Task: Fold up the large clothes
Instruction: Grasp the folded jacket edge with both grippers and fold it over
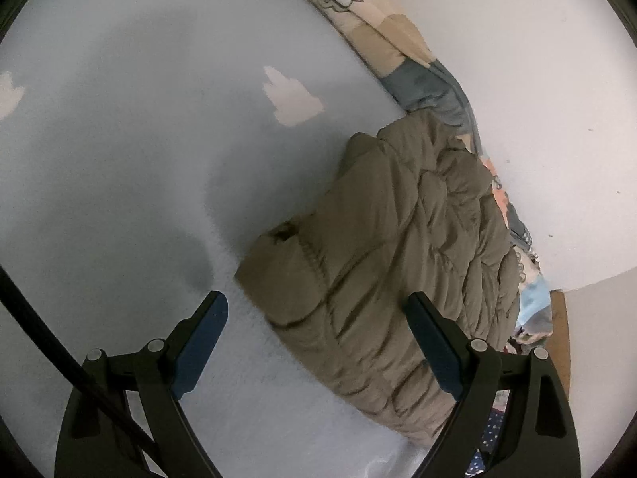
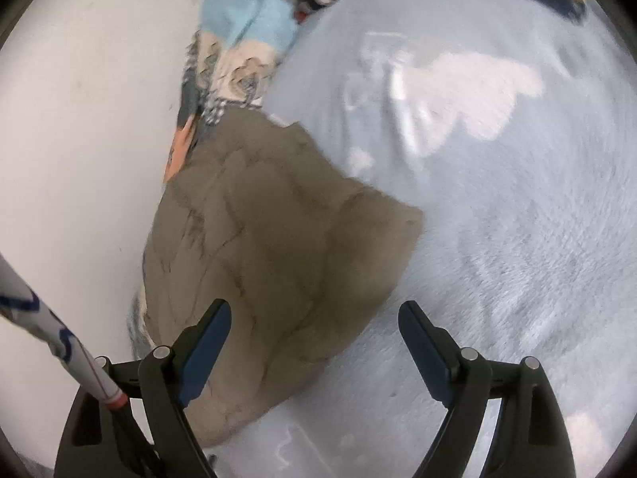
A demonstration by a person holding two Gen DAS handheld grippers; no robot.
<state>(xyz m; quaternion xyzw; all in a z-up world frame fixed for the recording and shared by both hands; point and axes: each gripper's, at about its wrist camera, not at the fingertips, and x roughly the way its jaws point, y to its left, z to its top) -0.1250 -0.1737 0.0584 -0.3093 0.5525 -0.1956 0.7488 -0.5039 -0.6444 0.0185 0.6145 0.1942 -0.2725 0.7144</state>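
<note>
Item: olive quilted jacket [image 1: 382, 247], folded, on my pale blue bed cover [image 1: 119, 139] beside the wall [image 1: 537, 59]. Left gripper [image 1: 316, 310] and right gripper [image 2: 314, 320]: fingers wide, empty. Right view blurred; patterned blanket [image 1: 398, 36] partly hidden.

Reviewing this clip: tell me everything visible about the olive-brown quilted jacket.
The quilted jacket is olive-brown, puffy, with stitched channels and a wrinkled shell that looks like padded synthetic. It lies folded into a compact bundle on the pale blue fleece blanket, its far side against a patterned quilt along the white wall. A gathered, elastic-looking edge shows in the left wrist view. Neither open gripper holds it.
</note>
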